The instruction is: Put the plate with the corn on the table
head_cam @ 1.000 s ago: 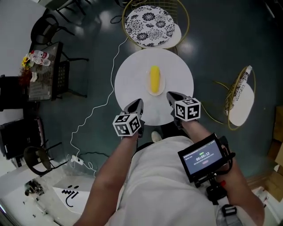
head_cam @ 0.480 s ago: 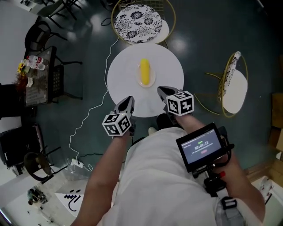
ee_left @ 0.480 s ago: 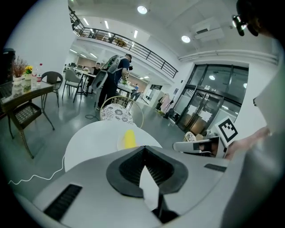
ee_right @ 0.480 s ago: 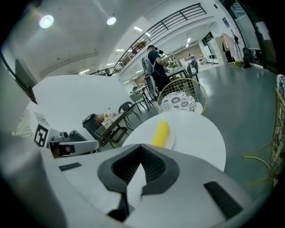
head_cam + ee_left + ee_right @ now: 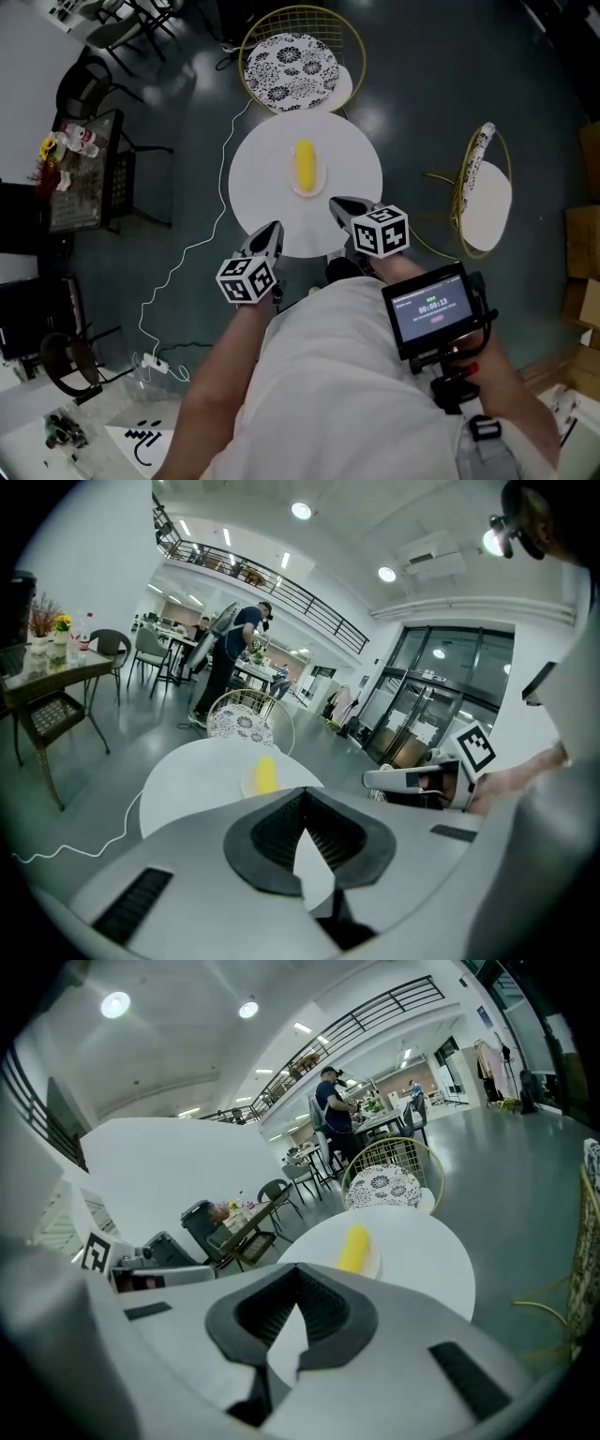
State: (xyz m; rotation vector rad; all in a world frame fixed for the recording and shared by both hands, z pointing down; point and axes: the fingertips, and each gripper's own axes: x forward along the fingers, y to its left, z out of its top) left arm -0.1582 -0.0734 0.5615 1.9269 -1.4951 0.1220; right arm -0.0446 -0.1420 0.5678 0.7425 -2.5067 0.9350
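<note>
White cable (image 5: pixel 178 272) trails across the floor at left. Left gripper (image 5: pixel 270 234) points at the round tabletop's (image 5: pixel 262 183) near edge, jaws pressed together, empty. Plate (image 5: pixel 319 181) with corn (image 5: pixel 305 163) sits mid-tabletop, apart from both grippers. Right gripper (image 5: pixel 343 207) over near edge, jaws likewise closed, empty. Patterned wire chair (image 5: pixel 291 64) beyond; second chair (image 5: pixel 486 202) at right.

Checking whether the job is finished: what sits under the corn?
The corn lies on a small white plate, which rests on the round white table. The corn covers the plate's middle, so only its rim shows.
</note>
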